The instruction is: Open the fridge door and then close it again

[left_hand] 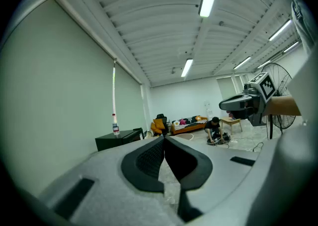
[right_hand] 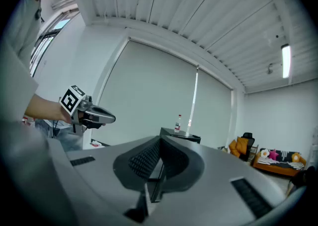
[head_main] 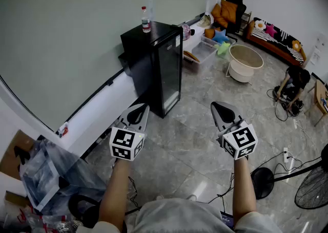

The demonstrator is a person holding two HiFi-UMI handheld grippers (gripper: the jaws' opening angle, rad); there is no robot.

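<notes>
Fridge (head_main: 146,70) first: it stood on the floor (head_main: 195,140) against the pale green wall (head_main: 72,32), ahead of me and a little to the left in the head view, well apart from both tools. Its door (head_main: 171,76) sat flush with the cabinet on the side facing the open room, so it was shut.

By my reading the job was at a resting point. Nothing was gripped and nothing was touching the door, and a shut door looks the same whether the opening had yet to begin or the closing was already done. The frames alone could not settle which. If it had not begun, the approach, the pull and the push back all remained.

The left gripper (head_main: 141,109) had its fingers clenched together on nothing, and the left gripper view showed the dark pads meeting with no object between them. The right gripper (head_main: 217,106) was the same, fingers pressed shut and empty. Both were held out roughly level above the floor, side by side.

The fridge was a tall, narrow black unit with a dark, glossy front panel and a lighter strip near the door's upper edge. I could not make out a handle. A small bottle (head_main: 145,20) stood upright on its top.
</notes>
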